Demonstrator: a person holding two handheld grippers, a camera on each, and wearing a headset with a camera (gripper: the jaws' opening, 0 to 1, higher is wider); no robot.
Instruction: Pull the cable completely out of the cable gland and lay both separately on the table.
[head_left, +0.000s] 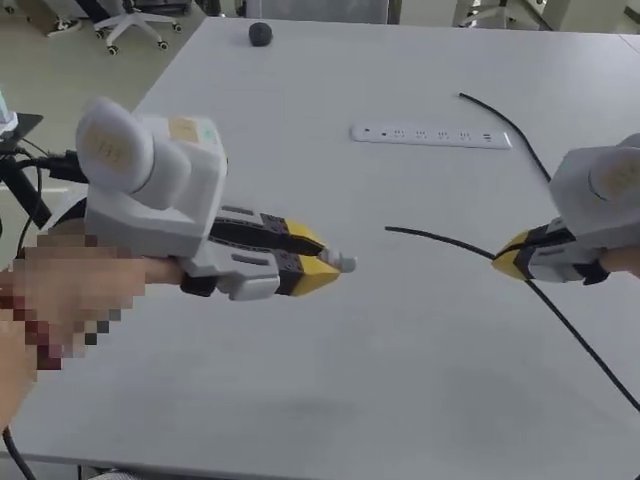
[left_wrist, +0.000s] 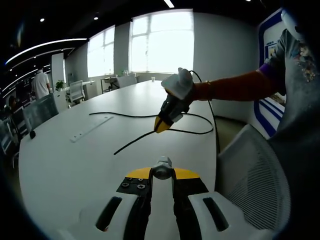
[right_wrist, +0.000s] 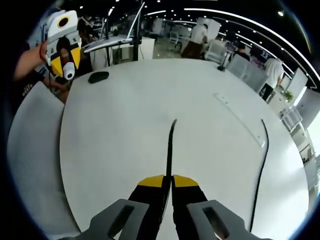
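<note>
A small grey cable gland (head_left: 343, 263) is pinched at the yellow tips of my left gripper (head_left: 330, 266), held above the white table; it sits between the jaws as the gland (left_wrist: 161, 167) in the left gripper view. My right gripper (head_left: 506, 258) is shut on the thin black cable (head_left: 435, 238). The cable's free end sticks out toward the left, apart from the gland by a clear gap. In the right gripper view the cable (right_wrist: 170, 147) runs straight out from my shut jaws (right_wrist: 169, 179). The rest of the cable trails off to the lower right.
A white power strip (head_left: 430, 135) lies at the back middle of the table (head_left: 330, 380). A dark rounded object (head_left: 261, 33) sits near the far edge. Another stretch of black cable (head_left: 510, 130) curves past the strip. Office chairs stand beyond the far left corner.
</note>
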